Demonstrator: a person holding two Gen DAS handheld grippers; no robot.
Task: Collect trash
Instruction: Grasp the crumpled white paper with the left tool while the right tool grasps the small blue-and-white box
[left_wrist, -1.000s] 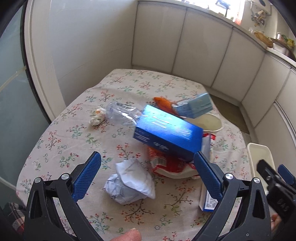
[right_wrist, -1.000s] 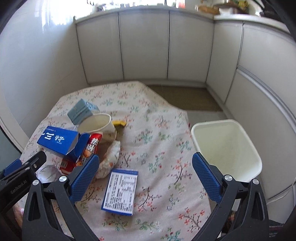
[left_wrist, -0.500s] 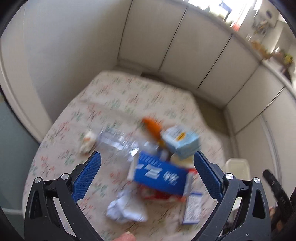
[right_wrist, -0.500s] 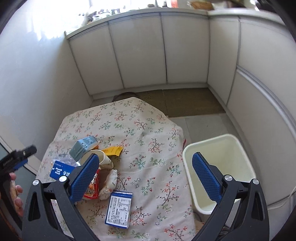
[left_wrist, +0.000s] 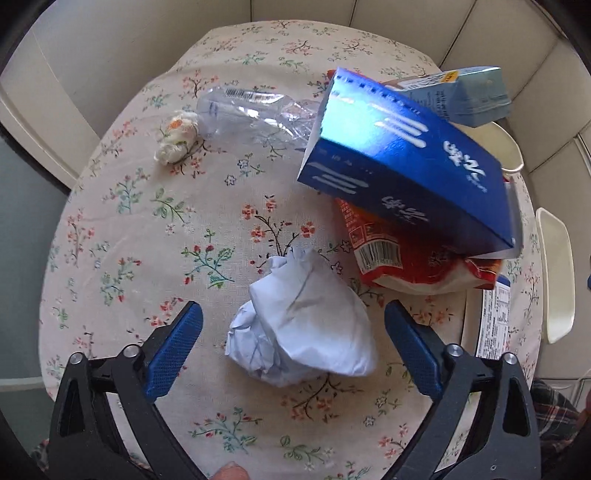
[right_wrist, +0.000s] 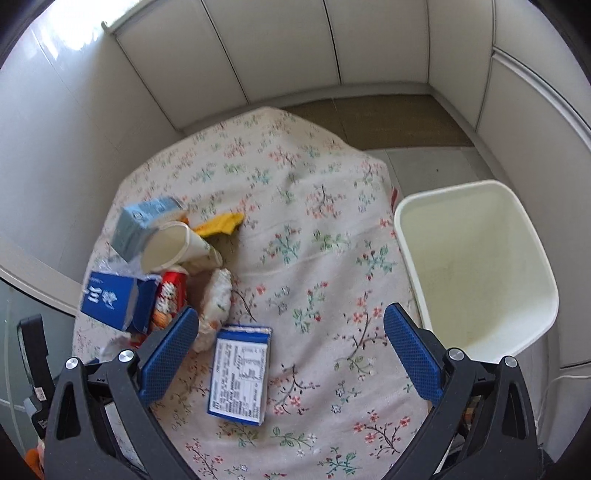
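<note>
Counter (left_wrist: 140, 236) with the floral cloth now fills the left view much closer than a second ago — the camera has dropped and tipped down over the trash pile. White bin (right_wrist: 476, 266) sits off the counter's right edge, looks empty so far, so nothing is collected yet by my read.

Pile, big to small: blue carton (left_wrist: 402, 162) leaning on the red snack bag (left_wrist: 410, 262), light-blue carton (left_wrist: 469, 96) and a paper cup (right_wrist: 173, 247) behind it, crushed clear bottle (left_wrist: 255, 114), small blue box (right_wrist: 240, 373) lying label-up alone near the right tongs, a small wad of tissue (left_wrist: 177, 136) at the bottle's end.

Key change — crumpled white paper ball (left_wrist: 299, 325) is now centred between the left tongs (left_wrist: 293, 347), where earlier it lay below and short of them. Jaws are closing from full spread, ball between them, pads not yet touching it, so still released. Reads as the start of a grasp on the ball.

Right tongs (right_wrist: 291, 354) are released and wide, hovering above the small blue box with nothing gripped; the view has swung to look down more steeply, bin well in frame. Likely next pick for that hand.
</note>
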